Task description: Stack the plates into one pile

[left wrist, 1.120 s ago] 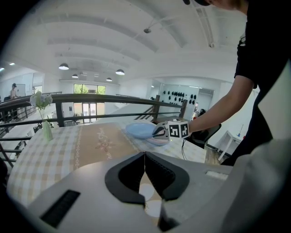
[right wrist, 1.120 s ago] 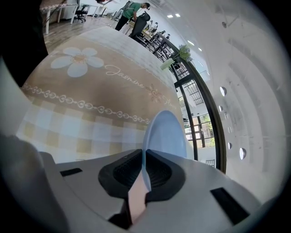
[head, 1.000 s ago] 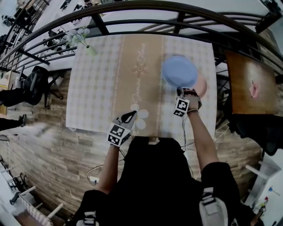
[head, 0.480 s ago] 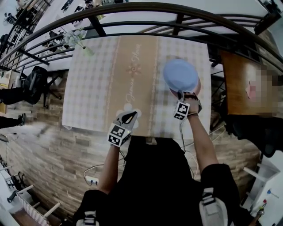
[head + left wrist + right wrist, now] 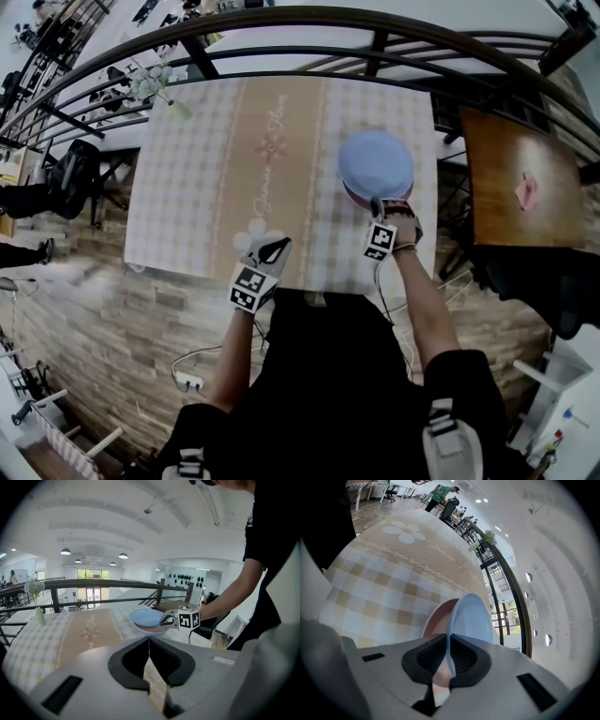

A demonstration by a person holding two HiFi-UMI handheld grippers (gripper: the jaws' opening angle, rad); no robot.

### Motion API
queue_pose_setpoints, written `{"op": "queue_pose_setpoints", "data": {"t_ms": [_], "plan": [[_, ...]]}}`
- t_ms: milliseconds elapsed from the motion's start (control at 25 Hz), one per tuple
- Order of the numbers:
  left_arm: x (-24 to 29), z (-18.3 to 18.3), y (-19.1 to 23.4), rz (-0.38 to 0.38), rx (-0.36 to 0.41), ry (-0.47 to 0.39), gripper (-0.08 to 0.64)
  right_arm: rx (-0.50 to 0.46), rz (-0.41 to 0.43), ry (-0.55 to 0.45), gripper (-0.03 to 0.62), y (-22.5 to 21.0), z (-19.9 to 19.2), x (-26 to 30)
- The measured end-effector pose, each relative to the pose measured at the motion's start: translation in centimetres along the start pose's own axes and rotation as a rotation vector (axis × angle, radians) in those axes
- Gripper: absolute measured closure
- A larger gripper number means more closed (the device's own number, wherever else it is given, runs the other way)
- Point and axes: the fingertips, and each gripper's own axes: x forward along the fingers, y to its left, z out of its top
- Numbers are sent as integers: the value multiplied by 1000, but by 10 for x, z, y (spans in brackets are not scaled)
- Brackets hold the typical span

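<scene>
A light blue plate (image 5: 375, 163) hangs just over a pink plate (image 5: 357, 198) on the right side of the checked table (image 5: 187, 178). My right gripper (image 5: 385, 205) is shut on the blue plate's near rim; in the right gripper view the blue plate (image 5: 471, 616) runs between the jaws with the pink plate (image 5: 438, 618) showing behind it. My left gripper (image 5: 272, 250) hovers over the table's near edge, shut with nothing in it. The left gripper view shows both plates, blue plate (image 5: 147, 617) over pink plate (image 5: 151, 629), and the right gripper (image 5: 165, 619) holding the blue one.
A beige runner (image 5: 272, 159) crosses the table's middle. A vase of flowers (image 5: 157, 86) stands at the far left corner. A dark metal railing (image 5: 309, 23) curves behind the table. A brown wooden side table (image 5: 516, 178) sits to the right.
The right gripper has carried the blue plate over the pink plate, so the pink one is now mostly covered. The left gripper has stayed near the table's front edge.
</scene>
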Motion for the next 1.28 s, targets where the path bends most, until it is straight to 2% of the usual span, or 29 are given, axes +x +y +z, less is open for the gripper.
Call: {"op": "queue_pose_setpoints", "data": {"t_ms": [840, 1280], "plan": [[24, -4, -58, 43, 1, 16, 557, -29, -9, -81, 566, 27, -28, -9], [19, -10, -66, 78, -8, 22, 557, -56, 17, -91, 563, 37, -28, -6]]}}
